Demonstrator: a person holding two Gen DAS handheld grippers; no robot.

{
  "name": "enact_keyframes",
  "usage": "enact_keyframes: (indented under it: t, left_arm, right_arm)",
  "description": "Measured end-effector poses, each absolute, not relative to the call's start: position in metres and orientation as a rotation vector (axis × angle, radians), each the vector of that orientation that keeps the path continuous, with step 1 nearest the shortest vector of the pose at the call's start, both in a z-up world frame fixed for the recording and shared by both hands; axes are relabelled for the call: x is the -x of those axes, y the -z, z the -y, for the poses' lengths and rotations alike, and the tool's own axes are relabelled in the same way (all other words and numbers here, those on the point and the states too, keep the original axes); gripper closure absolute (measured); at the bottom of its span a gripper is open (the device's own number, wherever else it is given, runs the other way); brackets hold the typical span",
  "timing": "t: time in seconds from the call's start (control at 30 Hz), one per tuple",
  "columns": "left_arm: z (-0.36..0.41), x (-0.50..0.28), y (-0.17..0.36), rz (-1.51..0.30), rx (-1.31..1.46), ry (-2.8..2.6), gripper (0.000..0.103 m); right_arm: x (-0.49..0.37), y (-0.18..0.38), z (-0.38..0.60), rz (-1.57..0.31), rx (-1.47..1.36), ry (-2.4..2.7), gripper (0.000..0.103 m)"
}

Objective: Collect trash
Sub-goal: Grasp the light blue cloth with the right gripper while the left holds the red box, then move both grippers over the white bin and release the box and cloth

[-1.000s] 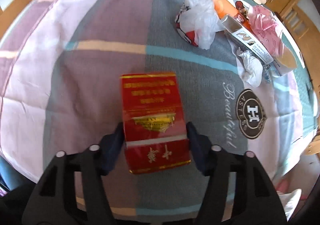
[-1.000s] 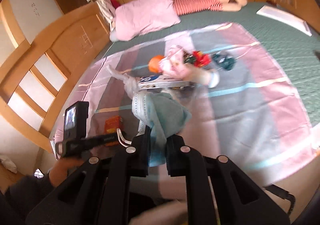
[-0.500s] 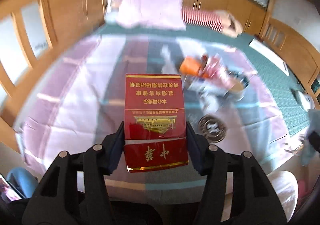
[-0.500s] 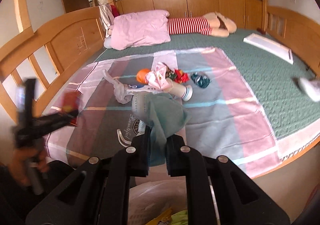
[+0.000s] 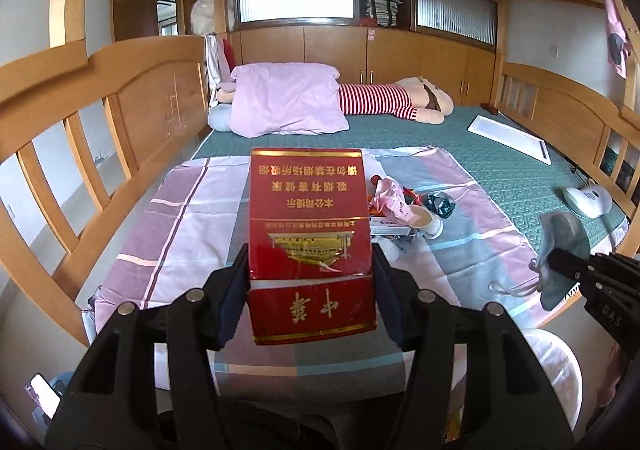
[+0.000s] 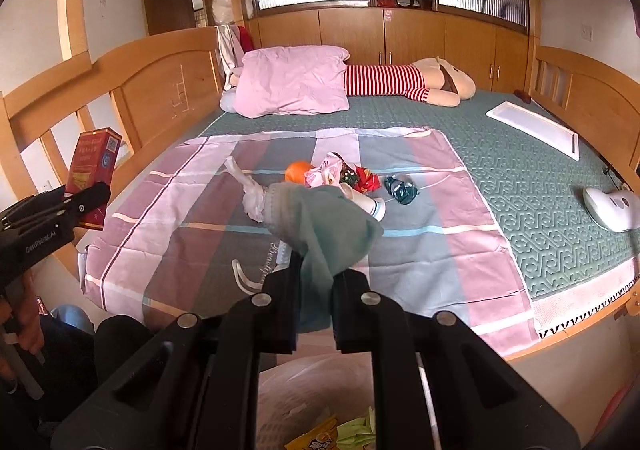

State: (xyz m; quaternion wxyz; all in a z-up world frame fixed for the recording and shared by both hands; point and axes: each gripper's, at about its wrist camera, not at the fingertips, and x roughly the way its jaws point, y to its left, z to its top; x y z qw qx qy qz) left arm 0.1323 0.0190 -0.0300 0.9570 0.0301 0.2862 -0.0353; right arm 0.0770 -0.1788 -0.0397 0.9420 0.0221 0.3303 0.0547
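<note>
My left gripper is shut on a red cigarette box with gold print, held upright above the near edge of the bed; the same red box shows at the left of the right wrist view. My right gripper is shut on a grey-green face mask, its white ear loop dangling; the mask hangs at the right of the left wrist view. A pile of trash lies on the striped sheet: white plastic bag, orange item, pink wrapper, paper cup, dark wrapper.
A white bag-lined bin with yellow and green wrappers sits on the floor below my right gripper. Wooden bed rails run along the left and right. A pink pillow, a striped plush toy, a white board and a white device lie farther back.
My left gripper has risen and tilted up with the red box, from looking down at the sheet to facing the whole bed. My right gripper drew back with the mask over the bin.
</note>
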Motion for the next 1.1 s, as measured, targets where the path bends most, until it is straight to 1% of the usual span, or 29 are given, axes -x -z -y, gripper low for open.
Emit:
enact_keyframes:
  t: [0.33, 0.43, 0.5, 0.53, 0.57, 0.6, 0.63, 0.67, 0.73, 0.77, 0.8, 0.83, 0.9, 0.97, 1.0, 1.03, 1.07, 1.1]
  left_arm:
    - [-0.02, -0.115, 0.025, -0.561, -0.068, 0.087, 0.045]
    - [-0.019, -0.114, 0.027, -0.571, -0.07, 0.113, 0.045]
    - [-0.018, -0.115, 0.031, -0.586, -0.065, 0.132, 0.045]
    - [-0.017, -0.117, 0.034, -0.599, -0.056, 0.147, 0.045]
    - [-0.016, -0.119, 0.039, -0.617, -0.048, 0.165, 0.045]
    - [-0.014, -0.121, 0.044, -0.636, -0.045, 0.18, 0.045]
    - [-0.012, -0.122, 0.048, -0.65, -0.044, 0.192, 0.045]
    - [-0.008, -0.124, 0.055, -0.675, -0.042, 0.222, 0.045]
    - [-0.002, -0.126, 0.068, -0.718, -0.038, 0.279, 0.045]
    - [0.005, -0.127, 0.077, -0.752, -0.042, 0.319, 0.045]
    - [0.01, -0.128, 0.084, -0.775, -0.047, 0.35, 0.045]
    - [0.019, -0.127, 0.092, -0.809, -0.051, 0.405, 0.045]
    - [0.039, -0.122, 0.108, -0.871, -0.07, 0.537, 0.045]
    - [0.06, -0.113, 0.122, -0.93, -0.085, 0.7, 0.045]
    - [0.073, -0.107, 0.131, -0.971, -0.103, 0.781, 0.042]
    - [0.085, -0.101, 0.14, -1.004, -0.136, 0.833, 0.039]
    - [0.094, -0.097, 0.147, -1.023, -0.165, 0.862, 0.037]
    - [0.101, -0.093, 0.155, -1.039, -0.19, 0.875, 0.026]
  right_arm:
    - [-0.068, 0.031, 0.171, -0.655, -0.018, -0.121, 0.09]
    - [-0.064, 0.041, 0.176, -0.725, 0.025, -0.13, 0.09]
    - [-0.06, 0.056, 0.183, -0.802, 0.043, -0.135, 0.09]
    - [-0.058, 0.071, 0.188, -0.88, 0.034, -0.149, 0.089]
    - [-0.056, 0.083, 0.191, -0.935, 0.025, -0.161, 0.087]
    - [-0.054, 0.098, 0.194, -1.008, 0.019, -0.176, 0.078]
    - [-0.051, 0.122, 0.195, -1.133, 0.042, -0.186, 0.063]
    - [-0.049, 0.133, 0.195, -1.18, 0.062, -0.178, 0.058]
    - [-0.043, 0.14, 0.21, -1.199, 0.022, -0.156, 0.054]
    - [-0.042, 0.136, 0.218, -1.187, -0.021, -0.141, 0.053]
    - [-0.042, 0.125, 0.234, -1.146, -0.077, -0.094, 0.048]
    - [-0.042, 0.113, 0.247, -1.1, -0.106, -0.036, 0.042]
    - [-0.042, 0.091, 0.269, -1.023, -0.13, 0.08, 0.04]
    - [-0.039, 0.069, 0.289, -0.933, -0.158, 0.185, 0.04]
    - [-0.038, 0.061, 0.295, -0.898, -0.172, 0.212, 0.038]
    - [-0.036, 0.053, 0.3, -0.86, -0.19, 0.233, 0.034]
    - [-0.036, 0.049, 0.306, -0.833, -0.207, 0.243, 0.033]
    - [-0.035, 0.046, 0.306, -0.813, -0.218, 0.244, 0.032]
